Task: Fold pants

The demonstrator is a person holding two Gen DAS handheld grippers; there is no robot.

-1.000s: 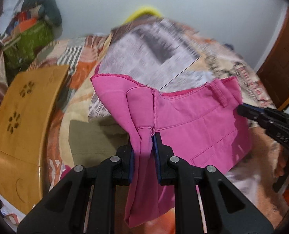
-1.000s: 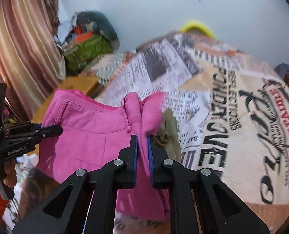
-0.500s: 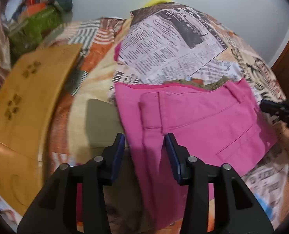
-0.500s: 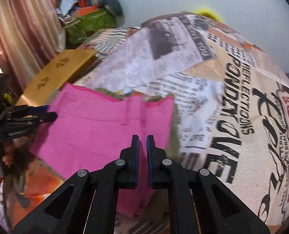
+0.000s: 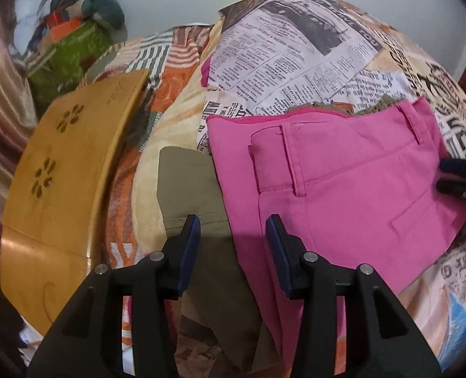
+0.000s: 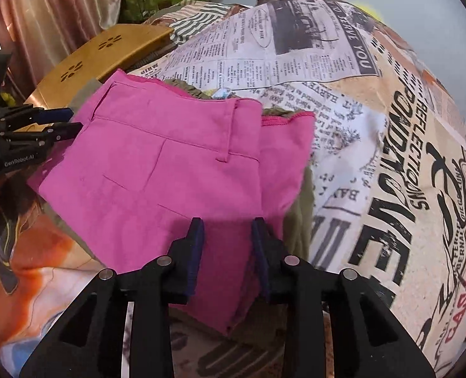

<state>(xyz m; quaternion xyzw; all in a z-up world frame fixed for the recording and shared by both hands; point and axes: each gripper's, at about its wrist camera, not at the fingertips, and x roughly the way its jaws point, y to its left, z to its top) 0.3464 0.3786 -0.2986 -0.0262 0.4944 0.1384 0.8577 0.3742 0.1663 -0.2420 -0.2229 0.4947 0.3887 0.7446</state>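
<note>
The pants [image 5: 343, 189] lie soft and limp on the bed [image 6: 374, 126] — best pinched at the waistband — left claw [image 5: 231, 239] parted and empty, right claw [image 6: 226, 239] opening, gripping nothing.

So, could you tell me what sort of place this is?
Probably a bedroom at home: the pink pants lie on a bed with a newspaper-print bedspread, a curtain hangs alongside, and bundled clothes sit against the wall.
</note>
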